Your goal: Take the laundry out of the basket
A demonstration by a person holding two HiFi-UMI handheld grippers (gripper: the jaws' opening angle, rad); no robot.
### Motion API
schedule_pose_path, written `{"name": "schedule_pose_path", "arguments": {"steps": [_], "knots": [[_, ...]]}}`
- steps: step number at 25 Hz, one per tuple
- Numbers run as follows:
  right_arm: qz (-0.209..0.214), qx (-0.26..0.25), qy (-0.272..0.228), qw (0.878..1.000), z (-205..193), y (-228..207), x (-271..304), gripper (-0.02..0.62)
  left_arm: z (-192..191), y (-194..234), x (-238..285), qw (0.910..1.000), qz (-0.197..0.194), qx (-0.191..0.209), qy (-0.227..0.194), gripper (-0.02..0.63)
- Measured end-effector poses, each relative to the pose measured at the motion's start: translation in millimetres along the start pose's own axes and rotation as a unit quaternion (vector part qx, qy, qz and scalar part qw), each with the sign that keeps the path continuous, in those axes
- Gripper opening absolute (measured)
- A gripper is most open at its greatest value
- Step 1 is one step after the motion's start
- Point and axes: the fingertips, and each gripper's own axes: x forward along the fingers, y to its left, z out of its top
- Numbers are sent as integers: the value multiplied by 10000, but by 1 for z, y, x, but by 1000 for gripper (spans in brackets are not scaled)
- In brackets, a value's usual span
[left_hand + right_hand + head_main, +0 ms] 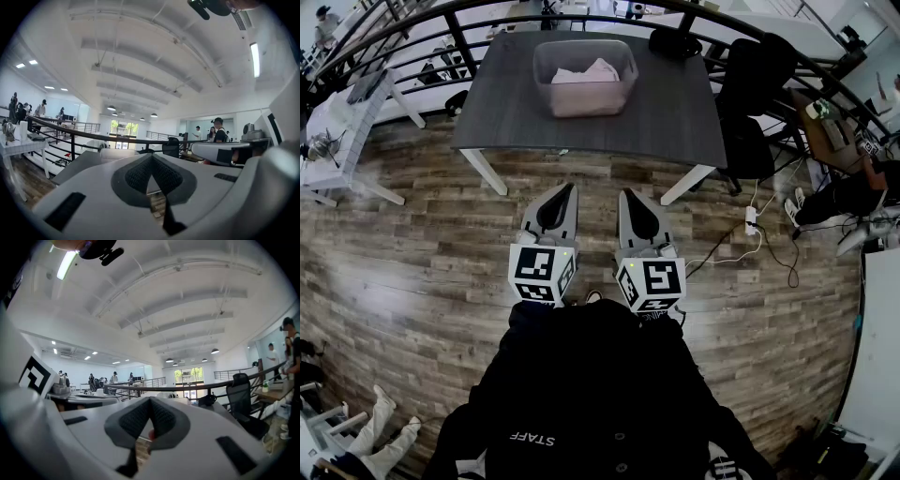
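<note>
On the far side of the wooden floor, a dark grey tabletop carries 1 translucent basket, set near its far edge and about midway across. The laundry, pale pink and white cloth, lies bunched inside the basket, below its rim. A black railing curves behind the tabletop, and a black chair stands at its right end.

Nearer, over the bare floor and well apart from the tabletop, the person holds the 2 grippers side by side, both pointing toward the basket. The left gripper has its jaws pressed together with nothing between them; its own view shows the dark pads meeting at the tip. The right gripper, just beside it, is likewise closed and empty. A white power strip with trailing cable lies on the floor to the right.
</note>
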Motion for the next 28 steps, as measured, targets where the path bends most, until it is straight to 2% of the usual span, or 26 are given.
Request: {"name": "schedule_pose_path", "arguments": {"steps": [11, 18, 28], "knots": [[164, -148, -191, 9996, 2, -3, 10, 14, 0, 3, 10, 9999, 137, 15, -69, -2], [338, -62, -190, 9992, -5, -14, 11, 14, -9, -3, 19, 9996, 269, 4, -43, -2], [519, -172, -89, 9985, -20, -35, 15, 14, -25, -3, 35, 9979, 641, -44, 5, -2]]}}
